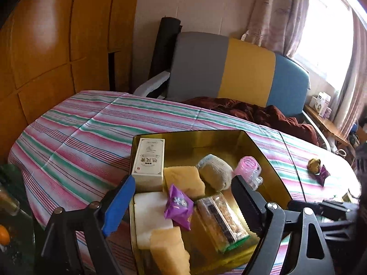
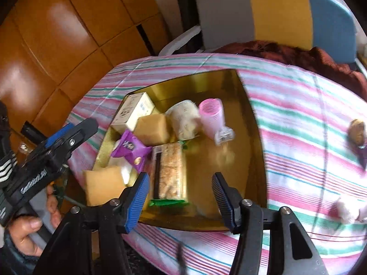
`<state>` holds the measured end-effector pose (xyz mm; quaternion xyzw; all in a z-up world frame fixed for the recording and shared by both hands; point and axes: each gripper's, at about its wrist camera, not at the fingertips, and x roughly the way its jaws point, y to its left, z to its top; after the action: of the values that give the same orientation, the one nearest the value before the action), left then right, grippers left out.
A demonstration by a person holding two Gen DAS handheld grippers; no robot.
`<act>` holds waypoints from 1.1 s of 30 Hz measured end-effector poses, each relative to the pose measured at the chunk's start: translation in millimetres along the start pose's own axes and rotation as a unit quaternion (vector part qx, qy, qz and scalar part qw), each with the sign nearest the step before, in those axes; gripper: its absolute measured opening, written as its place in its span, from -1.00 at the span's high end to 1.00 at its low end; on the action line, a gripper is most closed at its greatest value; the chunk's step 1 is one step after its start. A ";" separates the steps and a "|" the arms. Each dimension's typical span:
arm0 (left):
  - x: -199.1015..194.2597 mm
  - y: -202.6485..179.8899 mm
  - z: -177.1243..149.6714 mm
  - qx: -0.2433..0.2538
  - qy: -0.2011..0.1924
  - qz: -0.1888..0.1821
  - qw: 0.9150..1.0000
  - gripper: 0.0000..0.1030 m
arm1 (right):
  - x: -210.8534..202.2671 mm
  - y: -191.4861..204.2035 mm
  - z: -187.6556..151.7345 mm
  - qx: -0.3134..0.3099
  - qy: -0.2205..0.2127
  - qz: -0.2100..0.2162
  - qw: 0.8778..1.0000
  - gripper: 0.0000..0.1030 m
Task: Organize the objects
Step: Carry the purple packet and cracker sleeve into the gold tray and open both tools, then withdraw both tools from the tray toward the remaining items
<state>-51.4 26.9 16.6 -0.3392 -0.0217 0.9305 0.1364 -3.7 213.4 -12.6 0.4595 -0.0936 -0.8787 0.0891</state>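
Both grippers (image 1: 183,197) (image 2: 181,192) gape empty over the tin (image 2: 252,119); the sponge (image 1: 168,252) (light, squashy) wants a mid-body pinch.

Daylight enters through the window (image 1: 330,34), blown out white. Glare patches on the wardrobe doors (image 1: 43,34). Right wrist view motion-blurred (worst at right); fisheye bending and dark corners throughout.

Left claw (image 1: 183,202) black-framed with blue ribbed pads and silver pivot screws, right claw (image 2: 180,200) alike, white lettering along the left claw's black body, dark sleeve at the hand (image 2: 25,231)
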 end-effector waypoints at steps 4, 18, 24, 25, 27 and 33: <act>-8.2 -7.6 -5.9 0.011 -0.003 0.001 1.000 -0.68 | -10.6 4.8 -3.5 -0.019 -0.025 -0.037 0.999 -0.12; -18.8 -45.6 -18.0 0.068 -0.006 -0.017 0.998 -0.71 | -27.4 -13.3 -14.1 0.001 -0.047 -0.076 0.996 -0.12; -17.2 -61.3 -23.8 0.086 0.003 -0.027 0.996 -0.71 | -30.3 -27.7 -18.9 0.018 -0.048 -0.088 0.995 -0.12; -17.1 -64.2 -24.5 0.090 0.003 -0.029 0.996 -0.71 | -30.6 -30.2 -19.5 0.021 -0.048 -0.090 0.995 -0.12; -17.1 -69.0 -25.6 0.096 0.004 -0.031 0.995 -0.71 | -30.9 -35.3 -20.5 0.025 -0.049 -0.093 0.994 -0.12; -14.3 -77.5 -29.5 0.105 0.014 -0.049 0.993 -0.73 | -30.3 -46.3 -23.8 0.032 -0.046 -0.114 0.992 -0.12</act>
<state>-3.6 96.0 13.2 -0.3344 0.0610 0.9151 0.2168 29.7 263.5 -13.4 0.4286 -0.0725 -0.9000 -0.0306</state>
